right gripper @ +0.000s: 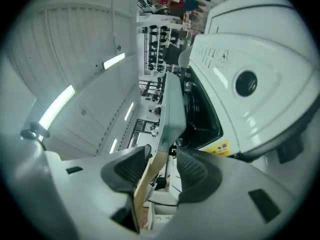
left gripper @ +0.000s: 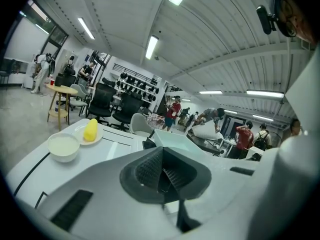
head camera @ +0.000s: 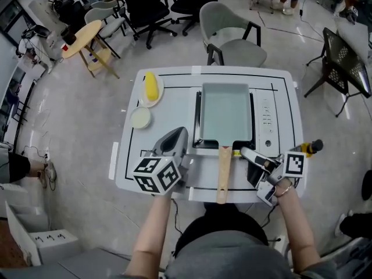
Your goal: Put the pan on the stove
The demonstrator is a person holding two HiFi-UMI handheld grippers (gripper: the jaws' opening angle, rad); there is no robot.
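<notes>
A pale teal rectangular pan (head camera: 225, 112) sits on the black cooktop of the white stove (head camera: 266, 121), and its wooden handle (head camera: 223, 173) sticks out toward me. My right gripper (head camera: 248, 154) is turned on its side just right of that handle, jaws open. In the right gripper view the handle (right gripper: 147, 179) runs between the spread pads of the right gripper (right gripper: 159, 169) and the right pad stands clear of it; the pan (right gripper: 170, 114) and stove (right gripper: 235, 74) lie ahead. My left gripper (head camera: 176, 137) rests left of the stove, shut and empty (left gripper: 162, 174).
On the white table (head camera: 174, 80), a plate with a yellow corn cob (head camera: 151, 87) and a small white bowl (head camera: 140, 117) stand at the left. A grey chair (head camera: 229, 34) is behind the table. A yellow-and-black object (head camera: 311, 148) is at the table's right edge.
</notes>
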